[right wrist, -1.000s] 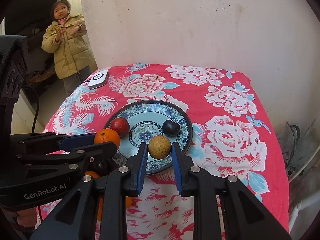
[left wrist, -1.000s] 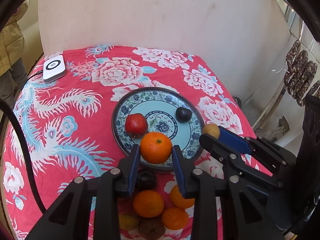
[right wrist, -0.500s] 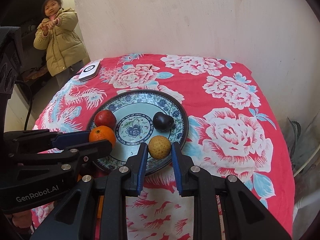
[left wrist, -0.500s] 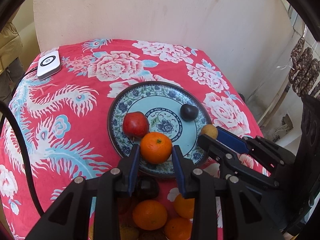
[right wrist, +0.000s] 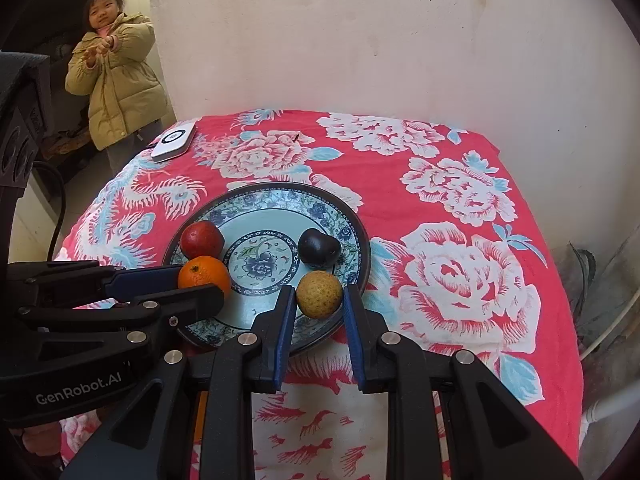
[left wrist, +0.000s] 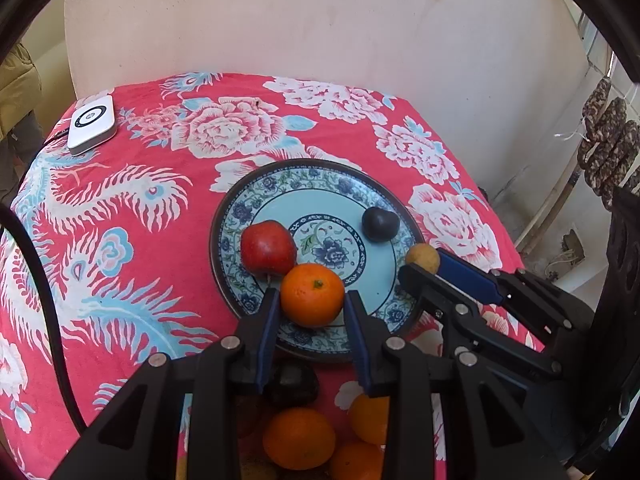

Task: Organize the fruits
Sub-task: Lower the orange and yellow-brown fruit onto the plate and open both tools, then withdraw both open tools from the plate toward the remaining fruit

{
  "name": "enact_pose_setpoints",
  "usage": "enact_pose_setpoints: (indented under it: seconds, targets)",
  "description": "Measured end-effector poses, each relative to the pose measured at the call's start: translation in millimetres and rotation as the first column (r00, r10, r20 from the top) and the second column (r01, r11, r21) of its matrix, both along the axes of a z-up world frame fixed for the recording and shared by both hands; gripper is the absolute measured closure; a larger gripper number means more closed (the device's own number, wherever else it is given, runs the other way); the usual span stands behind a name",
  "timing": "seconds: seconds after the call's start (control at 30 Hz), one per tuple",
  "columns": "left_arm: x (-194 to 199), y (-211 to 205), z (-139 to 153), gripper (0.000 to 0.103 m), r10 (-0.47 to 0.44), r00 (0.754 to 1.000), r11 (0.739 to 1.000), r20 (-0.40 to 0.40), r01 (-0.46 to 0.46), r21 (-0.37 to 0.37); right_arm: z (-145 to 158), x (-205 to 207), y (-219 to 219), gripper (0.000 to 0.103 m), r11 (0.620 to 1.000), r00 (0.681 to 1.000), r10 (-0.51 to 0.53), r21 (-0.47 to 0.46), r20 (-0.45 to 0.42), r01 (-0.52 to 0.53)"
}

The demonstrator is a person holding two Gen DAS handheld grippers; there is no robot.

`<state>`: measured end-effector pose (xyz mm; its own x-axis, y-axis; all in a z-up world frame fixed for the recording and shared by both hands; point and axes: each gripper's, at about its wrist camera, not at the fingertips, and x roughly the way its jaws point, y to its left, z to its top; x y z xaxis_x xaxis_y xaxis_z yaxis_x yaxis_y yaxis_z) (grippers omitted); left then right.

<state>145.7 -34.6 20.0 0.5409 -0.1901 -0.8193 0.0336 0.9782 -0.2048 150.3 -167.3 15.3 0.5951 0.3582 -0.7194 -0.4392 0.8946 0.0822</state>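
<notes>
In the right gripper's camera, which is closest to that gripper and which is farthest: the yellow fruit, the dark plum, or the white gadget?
1. The yellow fruit, held between the right gripper fingers, over the plate's near edge.
2. The dark plum, just behind it on the plate.
3. The white gadget, far back left on the tablecloth.

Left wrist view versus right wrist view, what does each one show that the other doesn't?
Only the left wrist view shows the loose oranges near the table's front edge and the dark sausages hanging at right. Only the right wrist view shows a person in a yellow jacket. Both show the plate, apple, dark fruit, held orange and yellow-brown fruit.
</notes>
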Motion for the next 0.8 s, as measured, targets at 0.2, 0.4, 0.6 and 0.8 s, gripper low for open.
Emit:
enact_pose_setpoints:
  seconds: [0.2, 0.4, 0.6, 0.8]
  targets:
    - [-1, 0, 0, 0.069, -0.002, 1.0, 1.0, 0.001, 0.002, -0.001, -1, 0, -1, 0.078, 1.0, 1.0, 0.0, 0.002, 0.001, 0.0]
    - [-1, 0, -1, 0.069, -0.001, 1.0, 1.0, 0.002, 0.001, 0.001, -1, -1, -3, 0.078, 1.0, 1.0, -0.005, 0.016, -0.001, 0.005]
    - [-1, 0, -1, 0.068, -0.001, 1.0, 1.0, 0.0, 0.001, -0.001, -2, -2, -5, 0.075, 1.0, 1.0, -0.01, 0.025, -0.007, 0.01]
    - [-3, 1, 0, 0.062, 0.002, 1.0, 1.0, 0.005, -0.002, 0.003, -2, -5, -11, 0.071, 0.999, 1.0, -0.021, 0.047, -0.014, 0.022]
